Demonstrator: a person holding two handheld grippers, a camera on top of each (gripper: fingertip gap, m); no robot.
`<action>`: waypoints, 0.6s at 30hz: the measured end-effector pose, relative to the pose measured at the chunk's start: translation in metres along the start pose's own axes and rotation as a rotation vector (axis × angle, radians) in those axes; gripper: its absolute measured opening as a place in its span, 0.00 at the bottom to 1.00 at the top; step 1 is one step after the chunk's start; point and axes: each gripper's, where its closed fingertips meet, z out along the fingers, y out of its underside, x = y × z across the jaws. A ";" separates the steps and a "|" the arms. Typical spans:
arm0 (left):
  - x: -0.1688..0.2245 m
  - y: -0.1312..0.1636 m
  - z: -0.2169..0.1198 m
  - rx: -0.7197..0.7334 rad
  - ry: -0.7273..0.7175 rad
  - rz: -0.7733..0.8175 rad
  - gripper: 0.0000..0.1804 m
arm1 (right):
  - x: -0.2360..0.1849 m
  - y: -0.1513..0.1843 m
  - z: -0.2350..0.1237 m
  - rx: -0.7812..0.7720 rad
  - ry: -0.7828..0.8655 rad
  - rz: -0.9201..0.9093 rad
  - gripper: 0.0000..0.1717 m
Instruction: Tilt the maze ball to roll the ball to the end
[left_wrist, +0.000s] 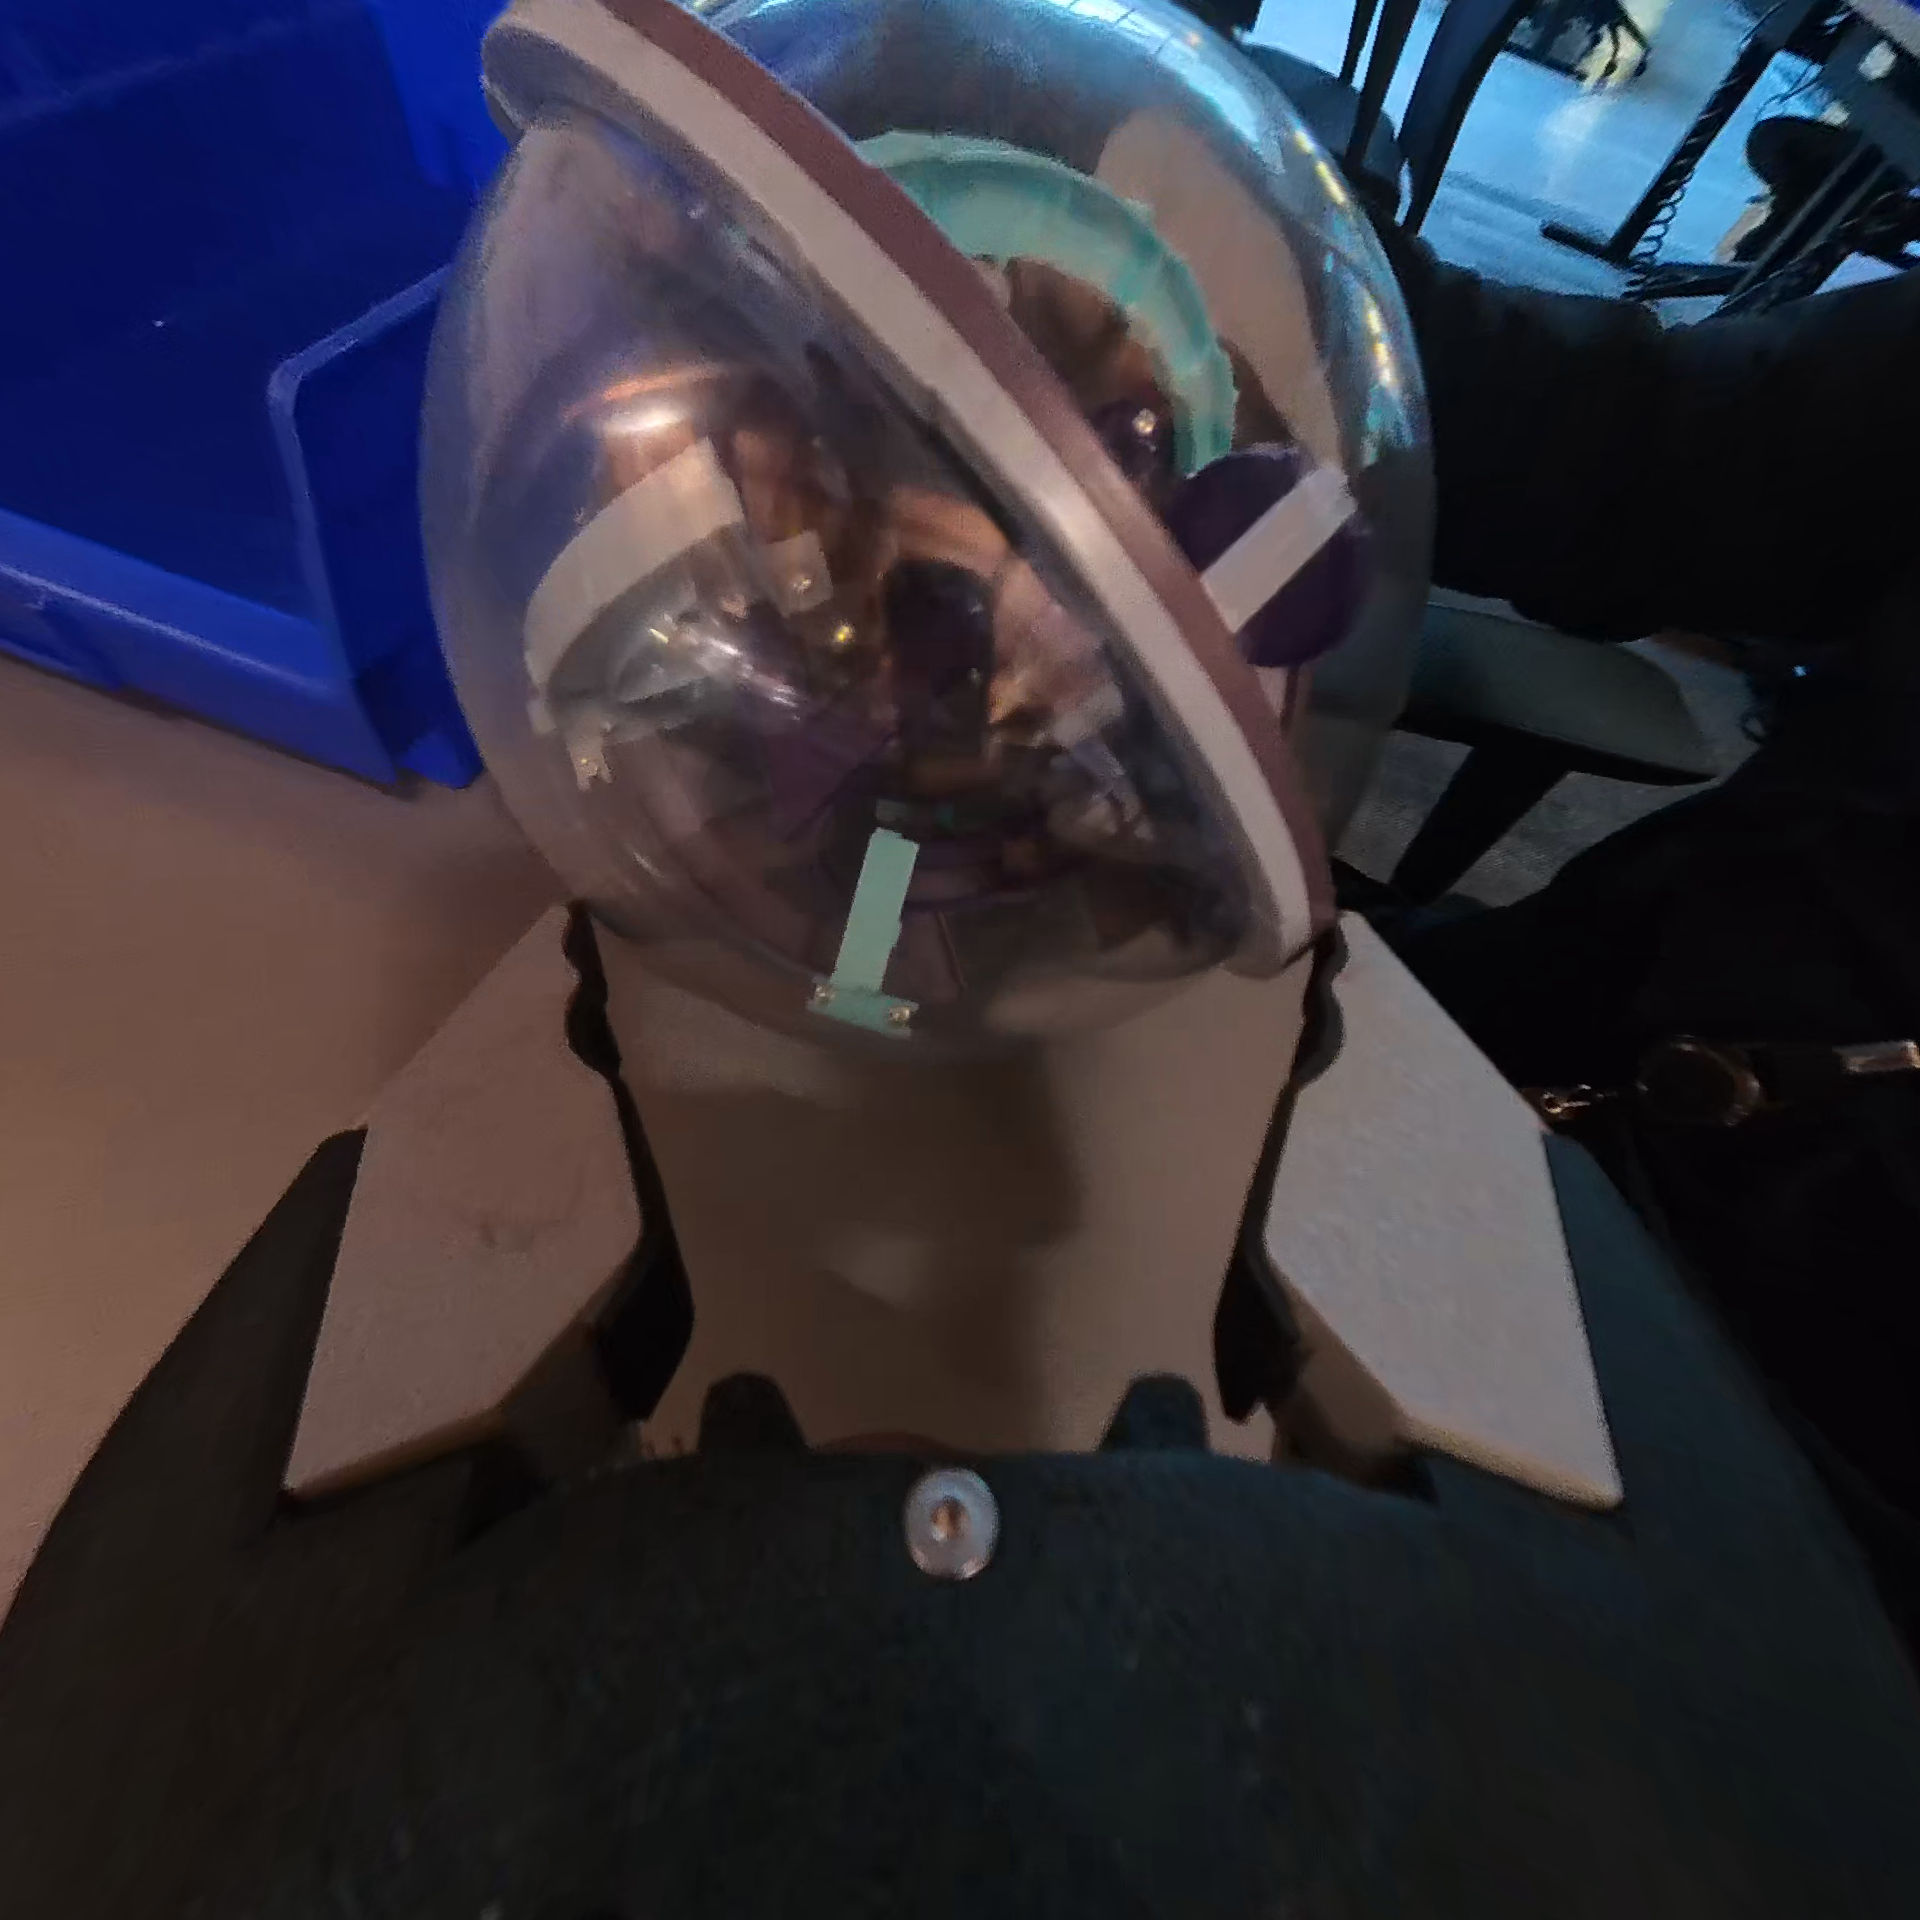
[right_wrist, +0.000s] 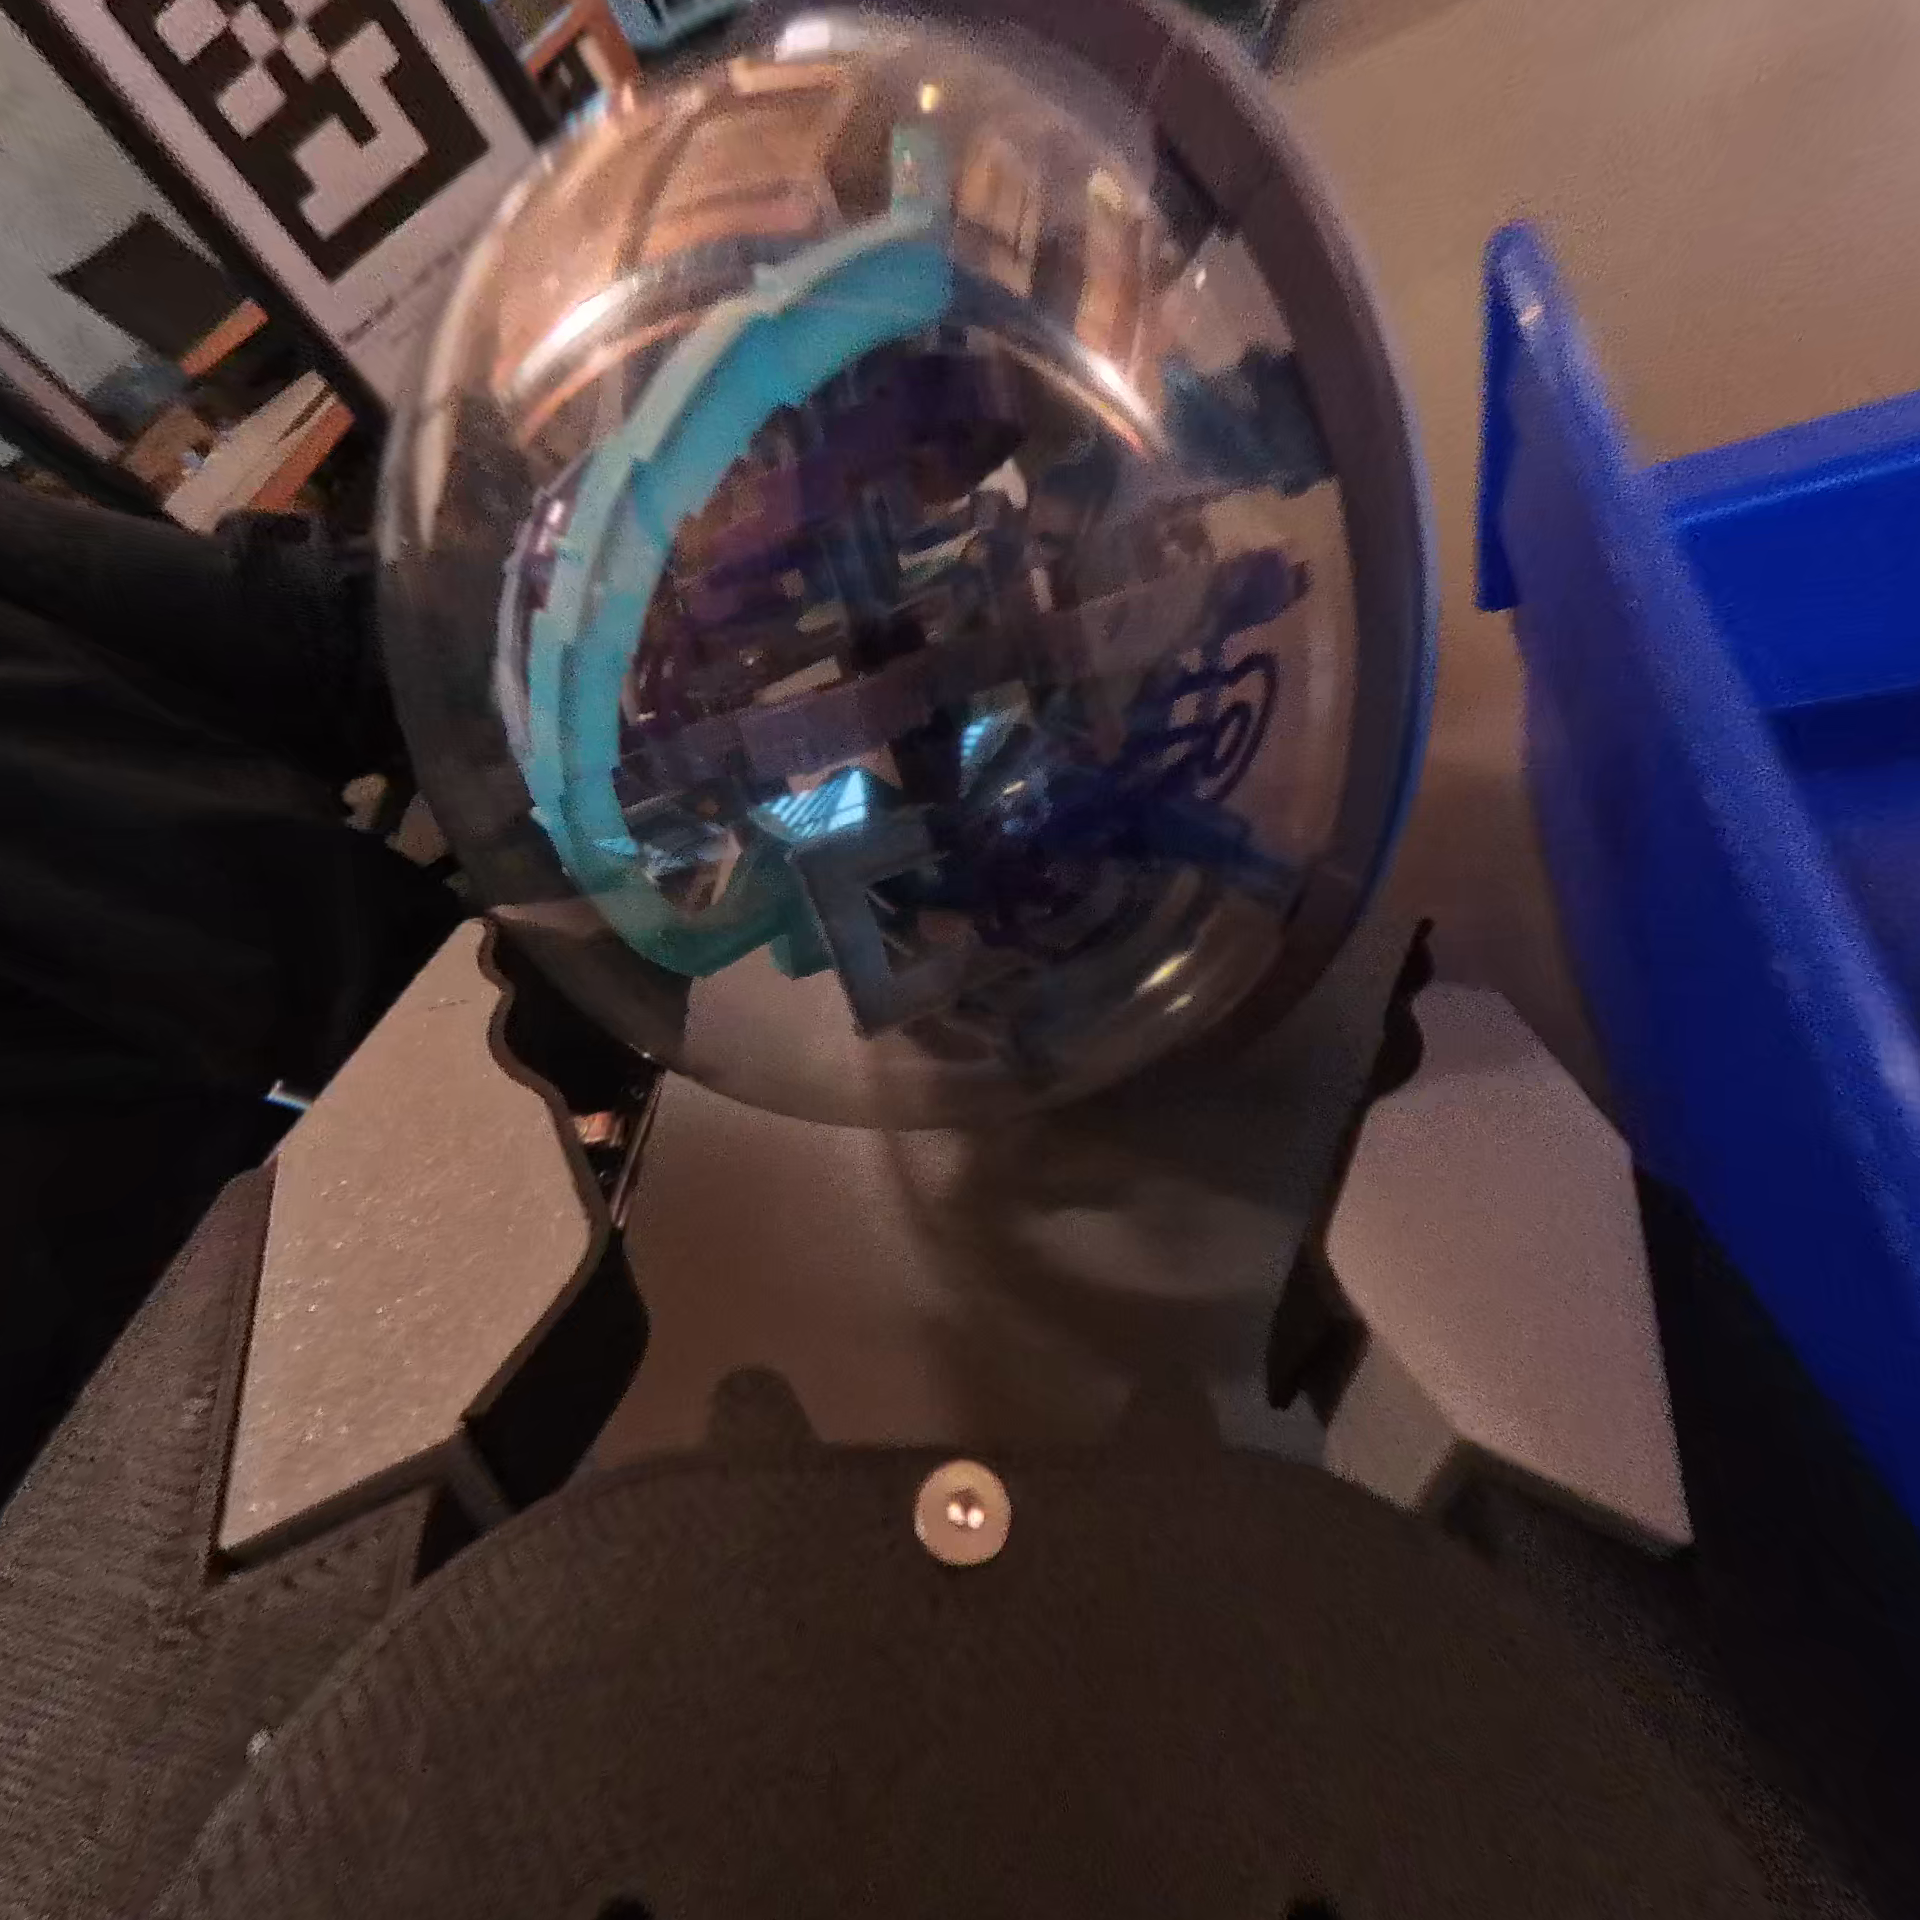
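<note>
The maze ball (left_wrist: 914, 540) is a clear, hard plastic sphere with a pale band round its middle and a tangle of teal and purple tracks inside. It looks stiff, hollow and fairly light, and its smooth curved shell probably slips easily under flat pads. The band is the likeliest place to bite without sliding.

It hangs above the tan table (left_wrist: 187, 987), just beside the blue bin (left_wrist: 208, 416), and is held from two sides at once. The left gripper (left_wrist: 951, 971) has its fingers (left_wrist: 1325, 997) spread wide round the lower curve of the sphere, one dark tip against the band. The right gripper (right_wrist: 956, 977) likewise has its fingers (right_wrist: 530, 1008) spread wide, cupping the underside. Both appear to press on the shell, though blur hides the exact contact. The small ball inside cannot be picked out.

A curled dark-blue mark shows on the shell facing the right gripper, too blurred to read. A black-and-white square marker (right_wrist: 301, 114) stands behind the sphere, away from the bin
</note>
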 end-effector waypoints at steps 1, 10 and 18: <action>-0.001 0.000 0.001 0.002 0.005 -0.002 0.73 | 0.002 -0.005 -0.005 0.026 0.013 -0.006 0.88; -0.002 0.008 0.014 -0.054 0.009 0.030 0.79 | -0.008 -0.016 0.008 0.053 -0.012 -0.041 0.90; 0.001 0.007 0.016 -0.054 0.023 0.056 0.76 | -0.011 -0.021 -0.006 0.117 0.031 -0.110 0.85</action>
